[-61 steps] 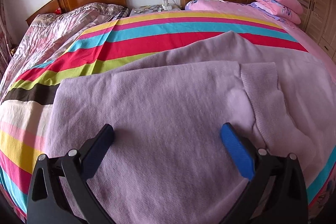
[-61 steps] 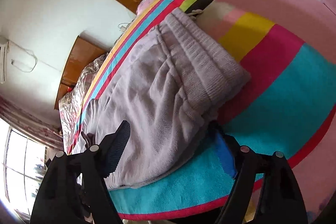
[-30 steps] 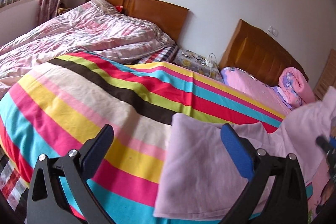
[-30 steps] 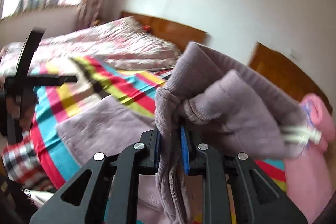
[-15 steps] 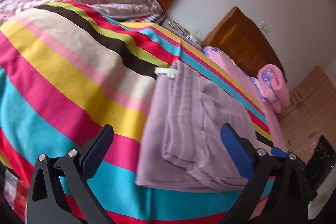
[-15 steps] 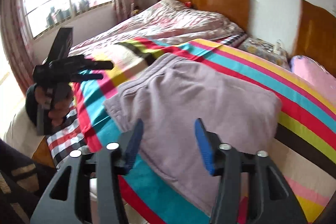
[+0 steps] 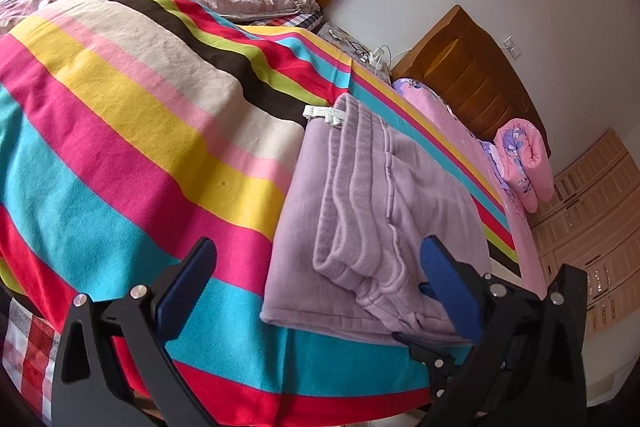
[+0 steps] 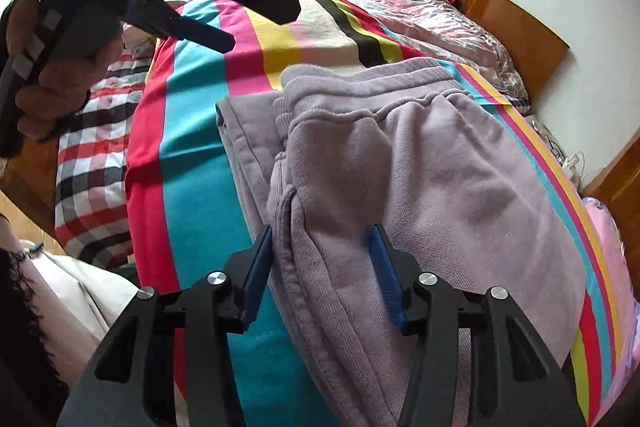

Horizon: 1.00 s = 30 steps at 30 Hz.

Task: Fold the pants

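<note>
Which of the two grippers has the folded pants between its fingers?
The right gripper: its open fingers straddle the folded pants. The left gripper is open above the striped blanket, holding nothing.

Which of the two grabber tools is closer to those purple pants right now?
Right. The right gripper straddles the folded pants edge; the left gripper is held open above the striped blanket beside them.

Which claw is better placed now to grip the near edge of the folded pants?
Right. The right claw already straddles the pants at their near edge, open. The left claw hovers open, mostly over bare blanket.
</note>
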Tool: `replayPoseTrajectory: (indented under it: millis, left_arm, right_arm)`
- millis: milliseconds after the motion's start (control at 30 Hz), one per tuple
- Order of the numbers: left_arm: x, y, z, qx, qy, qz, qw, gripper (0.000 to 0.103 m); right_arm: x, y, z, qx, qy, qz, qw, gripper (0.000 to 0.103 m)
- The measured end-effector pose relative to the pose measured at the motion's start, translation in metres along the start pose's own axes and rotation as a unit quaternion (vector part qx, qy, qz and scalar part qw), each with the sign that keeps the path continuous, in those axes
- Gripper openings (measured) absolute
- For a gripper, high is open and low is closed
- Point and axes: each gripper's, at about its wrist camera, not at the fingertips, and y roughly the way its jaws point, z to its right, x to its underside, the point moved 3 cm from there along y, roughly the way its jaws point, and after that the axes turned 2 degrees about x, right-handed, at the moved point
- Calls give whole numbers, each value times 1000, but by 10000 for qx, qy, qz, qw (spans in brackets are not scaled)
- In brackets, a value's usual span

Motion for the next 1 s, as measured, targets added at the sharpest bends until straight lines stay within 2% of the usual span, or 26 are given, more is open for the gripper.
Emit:
replayPoseTrajectory:
  millis: [33, 100, 167, 267, 433, 600, 633, 667, 700, 733, 767, 800, 867, 933, 1000]
  left_arm:
    - [1, 1, -3, 21, -39, -38, 10000, 102]
    - [3, 5, -6, 109, -128, -148, 9998, 102]
    - [3, 10, -6, 310, -216, -251, 9990, 102]
    - [1, 16, 0, 929, -439, -458, 9937, 102]
    - [-8, 39, 11, 1705, -888, -1051, 9757, 102]
    - [-20, 79, 33, 1648, -779, -1542, 9711, 99]
    - [-23, 86, 38, 1665, -744, -1603, 9701, 95]
    - [-26, 95, 42, 1650, -710, -1682, 9692, 79]
    - [-27, 103, 43, 1504, -721, -1761, 9701, 57]
    - [-29, 111, 45, 1340, -694, -1818, 9717, 49]
    - [-30, 116, 45, 1257, -626, -1826, 9731, 42]
    - [-29, 118, 45, 1207, -600, -1826, 9739, 41]
    - [-25, 119, 38, 1191, -618, -1822, 9741, 39]
    - [-23, 120, 30, 1289, -700, -1810, 9725, 38]
    - [-24, 123, 26, 1336, -714, -1782, 9723, 38]
  right_arm:
    - [2, -2, 1, -42, -49, 53, 10000, 41]
    - [2, -8, 5, -155, -38, 165, 9997, 26]
    - [-2, -18, 13, -265, 147, 350, 9989, 18]
    - [-8, -31, 28, -448, 561, 576, 9958, 16]
    - [-10, -41, 40, -707, 980, 778, 9896, 16]
    - [-10, -46, 43, -732, 1058, 895, 9876, 16]
    - [-9, -46, 43, -731, 1049, 892, 9878, 16]
    - [-8, -46, 41, -740, 1028, 877, 9881, 17]
    - [-7, -45, 40, -775, 1032, 845, 9880, 19]
    - [-5, -45, 40, -830, 1079, 816, 9873, 20]
    - [0, -50, 44, -882, 1192, 842, 9854, 28]
    - [7, -58, 51, -869, 1367, 946, 9822, 43]
    - [32, -86, 78, -635, 2047, 1266, 9685, 63]
    - [71, -115, 103, -241, 2774, 1455, 9494, 69]
    - [113, -133, 115, 272, 3245, 1303, 9365, 71]
